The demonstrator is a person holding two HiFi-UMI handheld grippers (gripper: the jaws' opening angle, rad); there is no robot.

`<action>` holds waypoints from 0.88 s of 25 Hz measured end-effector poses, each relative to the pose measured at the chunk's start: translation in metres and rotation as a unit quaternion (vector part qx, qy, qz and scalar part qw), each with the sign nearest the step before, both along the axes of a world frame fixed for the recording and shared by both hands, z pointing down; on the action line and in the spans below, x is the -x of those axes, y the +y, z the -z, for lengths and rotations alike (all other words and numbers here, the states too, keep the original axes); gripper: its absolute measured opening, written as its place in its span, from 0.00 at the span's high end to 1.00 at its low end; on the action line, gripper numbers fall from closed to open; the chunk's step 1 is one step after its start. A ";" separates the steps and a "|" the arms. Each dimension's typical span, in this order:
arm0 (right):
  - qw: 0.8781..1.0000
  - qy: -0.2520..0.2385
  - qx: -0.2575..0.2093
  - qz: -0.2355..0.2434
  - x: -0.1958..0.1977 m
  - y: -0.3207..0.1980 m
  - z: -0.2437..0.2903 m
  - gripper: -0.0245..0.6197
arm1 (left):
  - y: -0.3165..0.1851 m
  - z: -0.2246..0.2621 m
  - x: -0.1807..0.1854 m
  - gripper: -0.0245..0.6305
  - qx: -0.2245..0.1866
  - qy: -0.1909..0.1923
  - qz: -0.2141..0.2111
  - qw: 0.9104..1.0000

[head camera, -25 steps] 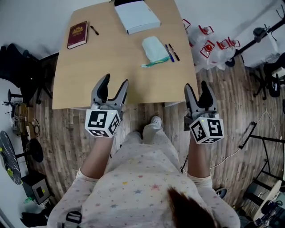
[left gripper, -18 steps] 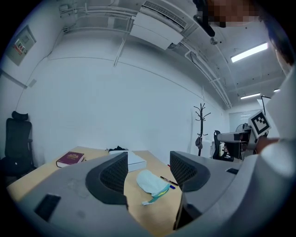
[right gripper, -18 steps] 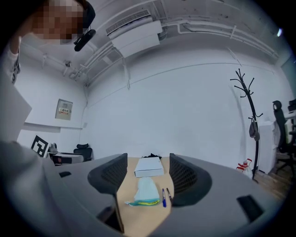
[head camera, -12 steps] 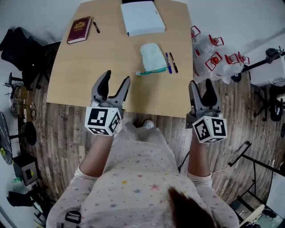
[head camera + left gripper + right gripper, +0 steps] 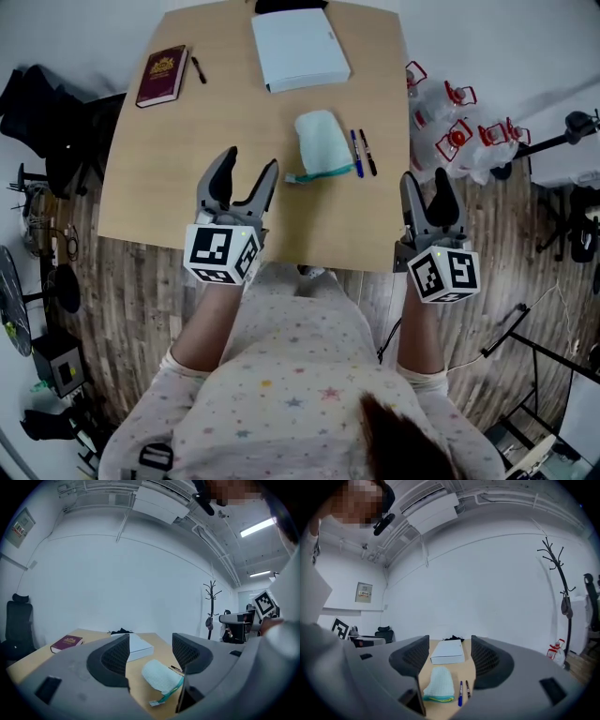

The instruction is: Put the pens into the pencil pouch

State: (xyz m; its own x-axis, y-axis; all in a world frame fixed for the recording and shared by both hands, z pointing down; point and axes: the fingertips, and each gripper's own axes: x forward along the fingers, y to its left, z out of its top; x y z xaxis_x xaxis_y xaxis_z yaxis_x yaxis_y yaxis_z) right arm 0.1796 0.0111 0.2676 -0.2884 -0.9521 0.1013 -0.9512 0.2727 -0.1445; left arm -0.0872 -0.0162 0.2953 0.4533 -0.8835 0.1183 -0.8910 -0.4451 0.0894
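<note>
Bright, even light; fisheye-warped edges

Nothing here you can really read, tbh. The maroon book (image 5: 162, 75) has a gold emblem on the cover, but it's way too small to make out. The left gripper (image 5: 249, 161) and right gripper (image 5: 425, 176) each carry a cube with black-and-white square code markers, no letters or numbers. There's a framed notice (image 5: 19, 527) on the wall in the left gripper view and a wall panel (image 5: 363, 593) in the right gripper view, both too blurry to read.
</note>
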 end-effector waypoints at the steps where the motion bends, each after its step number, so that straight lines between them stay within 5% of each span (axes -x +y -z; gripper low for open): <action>1: 1.000 0.004 -0.001 -0.004 0.000 -0.006 0.002 0.55 | -0.008 0.001 -0.001 0.56 -0.001 0.000 -0.004 1.000; 13: 0.999 0.001 -0.009 -0.053 0.020 -0.077 0.007 0.56 | -0.096 0.001 0.007 0.56 -0.006 0.008 -0.058 0.998; 22: 0.999 0.000 0.008 -0.036 0.017 -0.098 -0.001 0.57 | -0.108 -0.014 0.000 0.56 0.013 0.003 -0.049 0.999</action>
State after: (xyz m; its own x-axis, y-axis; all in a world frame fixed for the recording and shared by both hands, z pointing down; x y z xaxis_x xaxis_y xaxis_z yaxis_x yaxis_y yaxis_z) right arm 0.1621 -0.0866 0.2690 -0.2198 -0.9686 0.1159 -0.9680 0.2019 -0.1490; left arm -0.0872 -0.1241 0.3089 0.5390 -0.8309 0.1381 -0.8422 -0.5284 0.1076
